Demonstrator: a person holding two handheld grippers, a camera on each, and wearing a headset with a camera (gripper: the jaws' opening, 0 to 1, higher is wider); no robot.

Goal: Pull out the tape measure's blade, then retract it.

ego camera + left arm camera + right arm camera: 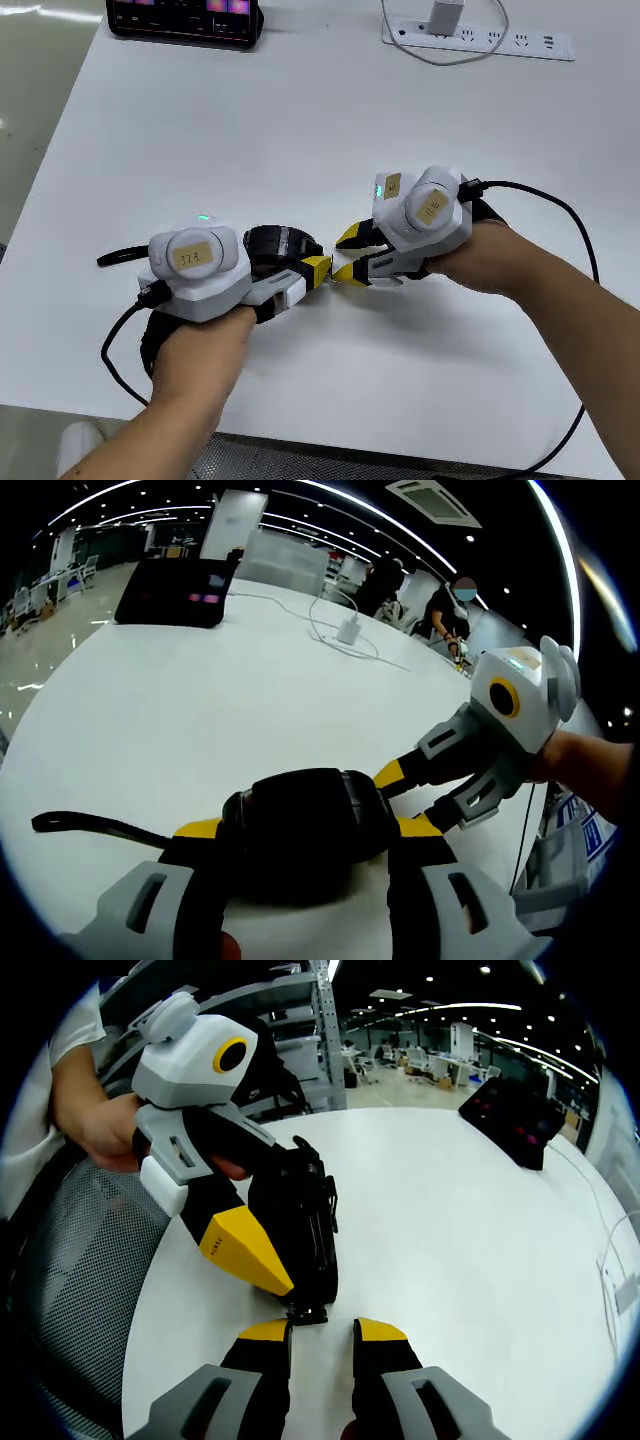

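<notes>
A black tape measure (278,243) rests on the white table (250,130), and my left gripper (295,255) is shut on its case. Seen from the left gripper view, the case (300,825) sits between the two yellow-tipped jaws, with a black wrist strap (90,827) trailing off to the left. My right gripper (347,255) faces it from the right, open, with its tips close to the case's front. From the right gripper view, the blade's end hook (305,1313) lies just ahead of the gap in my right gripper (322,1332). No length of blade shows outside the case.
A white power strip (480,38) with a plugged-in charger lies at the back right, and a dark screen device (185,18) at the back left. The table's front edge runs close under my hands. A mesh chair (70,1260) stands beside the table.
</notes>
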